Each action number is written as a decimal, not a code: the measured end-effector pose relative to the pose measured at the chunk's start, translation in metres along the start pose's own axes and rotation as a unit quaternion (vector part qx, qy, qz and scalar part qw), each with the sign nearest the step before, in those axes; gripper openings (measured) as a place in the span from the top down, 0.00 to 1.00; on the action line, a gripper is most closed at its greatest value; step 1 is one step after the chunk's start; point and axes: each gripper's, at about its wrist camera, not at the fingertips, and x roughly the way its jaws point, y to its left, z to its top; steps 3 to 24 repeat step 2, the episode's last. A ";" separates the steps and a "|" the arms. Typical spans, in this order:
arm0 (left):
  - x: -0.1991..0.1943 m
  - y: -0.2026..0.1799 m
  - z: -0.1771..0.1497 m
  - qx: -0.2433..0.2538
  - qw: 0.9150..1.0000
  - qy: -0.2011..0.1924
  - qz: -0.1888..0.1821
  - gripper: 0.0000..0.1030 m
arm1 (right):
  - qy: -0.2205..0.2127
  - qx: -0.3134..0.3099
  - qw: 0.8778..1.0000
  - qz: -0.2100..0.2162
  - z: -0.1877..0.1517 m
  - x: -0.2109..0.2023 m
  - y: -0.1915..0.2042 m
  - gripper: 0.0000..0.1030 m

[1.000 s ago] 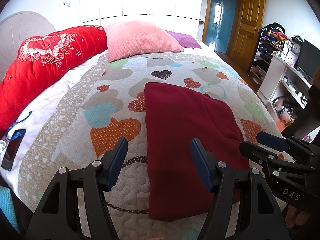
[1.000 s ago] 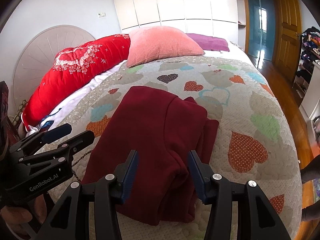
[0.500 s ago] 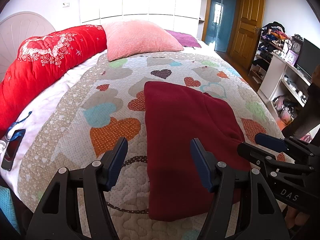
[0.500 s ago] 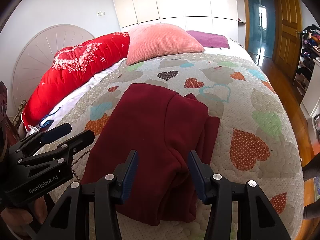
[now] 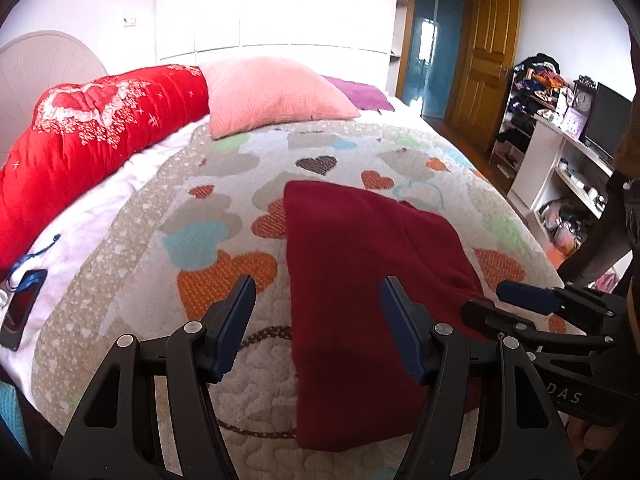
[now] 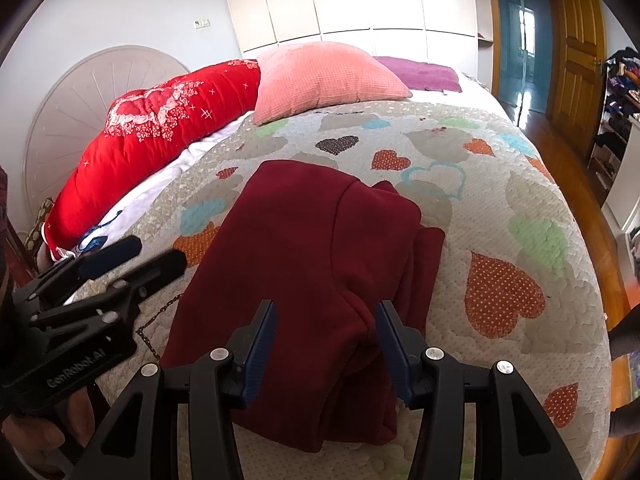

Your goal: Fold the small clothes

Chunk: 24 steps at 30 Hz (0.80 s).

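Both cameras sit low at the foot of the bed, each looking forward and downward along its own gripper's fingers toward the headboard. The left view stands left of the dark red garment, the right view right of it. Both share the garment, pillows and wardrobe.

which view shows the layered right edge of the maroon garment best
The right wrist view: the maroon garment shows its stacked folds there. The left wrist view shows it mostly flat, that edge partly behind the right gripper.
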 end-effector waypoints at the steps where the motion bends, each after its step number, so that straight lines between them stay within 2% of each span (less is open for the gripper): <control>1: 0.001 0.002 0.001 0.000 1.000 0.001 0.001 0.37 | 0.000 0.000 1.000 0.000 0.000 0.000 -0.001 0.52; 24: 0.002 0.006 0.002 -0.002 1.000 0.004 0.005 0.37 | 0.001 0.000 1.000 0.000 0.000 0.000 -0.001 0.52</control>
